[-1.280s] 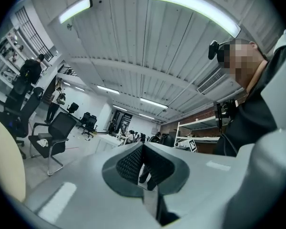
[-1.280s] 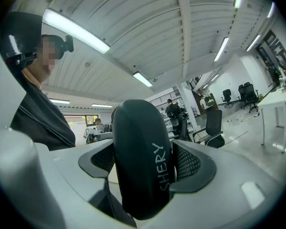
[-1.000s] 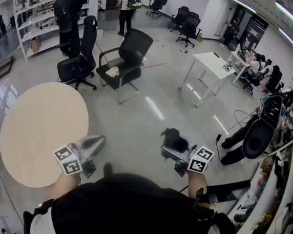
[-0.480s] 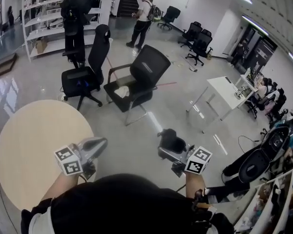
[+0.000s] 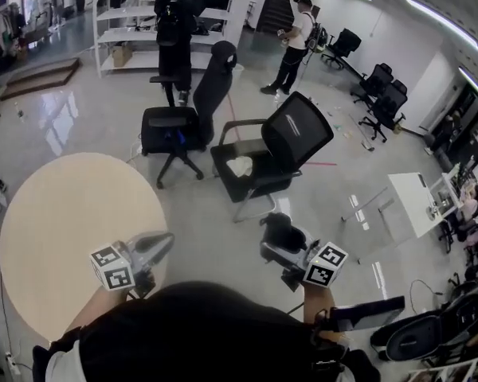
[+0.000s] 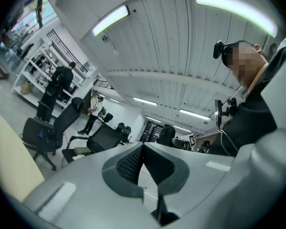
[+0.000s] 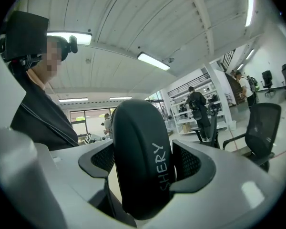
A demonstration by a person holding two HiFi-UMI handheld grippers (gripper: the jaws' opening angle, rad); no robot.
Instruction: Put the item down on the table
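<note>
One round beige table (image 5: 68, 229), glossy floor (image 5: 211, 233)

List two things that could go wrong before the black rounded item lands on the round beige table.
The smooth black rounded item is pinched only at its sides by the right gripper, so it may slip. The round beige table lies left, beyond the shut left gripper; crossing risks a knock.
</note>
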